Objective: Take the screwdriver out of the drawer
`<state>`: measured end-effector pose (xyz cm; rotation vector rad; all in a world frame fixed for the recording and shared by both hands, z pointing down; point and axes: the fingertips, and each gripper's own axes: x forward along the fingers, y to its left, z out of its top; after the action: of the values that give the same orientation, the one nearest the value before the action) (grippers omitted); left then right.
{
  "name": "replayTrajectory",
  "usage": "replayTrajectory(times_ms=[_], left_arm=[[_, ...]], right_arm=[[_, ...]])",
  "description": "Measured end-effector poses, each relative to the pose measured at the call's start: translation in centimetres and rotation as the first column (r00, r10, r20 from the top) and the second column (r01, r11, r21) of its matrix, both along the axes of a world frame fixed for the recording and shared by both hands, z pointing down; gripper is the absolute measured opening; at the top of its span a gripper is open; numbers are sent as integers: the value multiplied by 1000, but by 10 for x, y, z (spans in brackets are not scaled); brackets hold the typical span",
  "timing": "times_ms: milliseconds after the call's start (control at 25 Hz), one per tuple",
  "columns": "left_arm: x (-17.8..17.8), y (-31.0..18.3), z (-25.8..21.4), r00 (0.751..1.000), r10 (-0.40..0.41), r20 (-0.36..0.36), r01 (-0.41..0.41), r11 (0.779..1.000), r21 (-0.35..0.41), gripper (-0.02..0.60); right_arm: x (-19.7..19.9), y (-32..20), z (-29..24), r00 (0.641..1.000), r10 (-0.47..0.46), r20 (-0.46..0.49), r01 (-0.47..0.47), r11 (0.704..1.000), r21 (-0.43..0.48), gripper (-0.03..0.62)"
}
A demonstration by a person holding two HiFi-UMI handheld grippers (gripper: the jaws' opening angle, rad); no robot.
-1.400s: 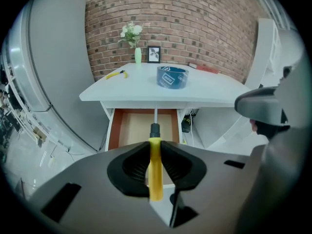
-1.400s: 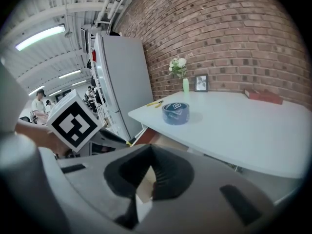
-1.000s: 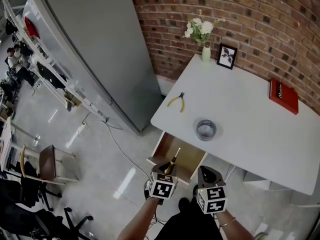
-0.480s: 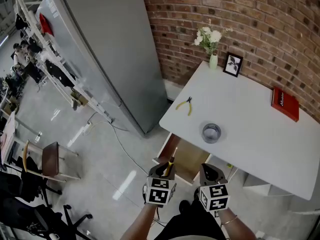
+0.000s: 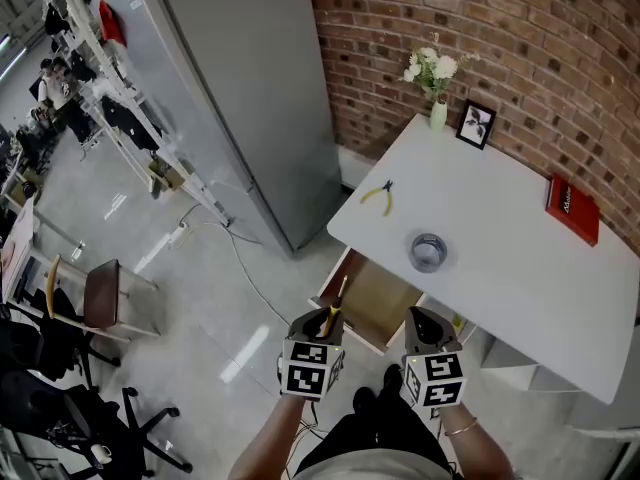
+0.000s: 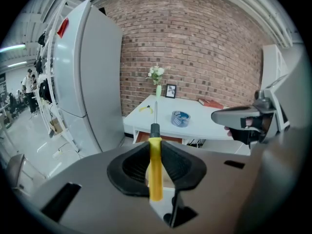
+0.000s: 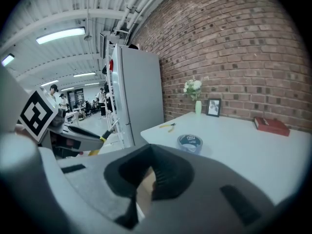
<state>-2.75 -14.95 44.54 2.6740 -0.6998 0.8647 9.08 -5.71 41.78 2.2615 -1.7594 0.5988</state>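
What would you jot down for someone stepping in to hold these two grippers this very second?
Left gripper: shut on the screwdriver, gripped by its yellow handle, shaft pointing away toward the table.
Right gripper: jaws together, nothing between them, held beside the left.
Drawer: pulled open under the table's edge; looks empty as far as it shows.
Done: the screwdriver appears lifted clear of the drawer.
Left: probably set it down somewhere, perhaps on the table, and close the drawer if wanted.
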Motion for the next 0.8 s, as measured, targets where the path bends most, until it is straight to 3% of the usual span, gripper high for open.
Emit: replayTrajectory(times_ms=[800], left_arm=[[-13,10,-19,997,-10,-71,11,1000,20,66]], right_arm=[[-12,8,-7,999,-39,22,39,999,4,2]])
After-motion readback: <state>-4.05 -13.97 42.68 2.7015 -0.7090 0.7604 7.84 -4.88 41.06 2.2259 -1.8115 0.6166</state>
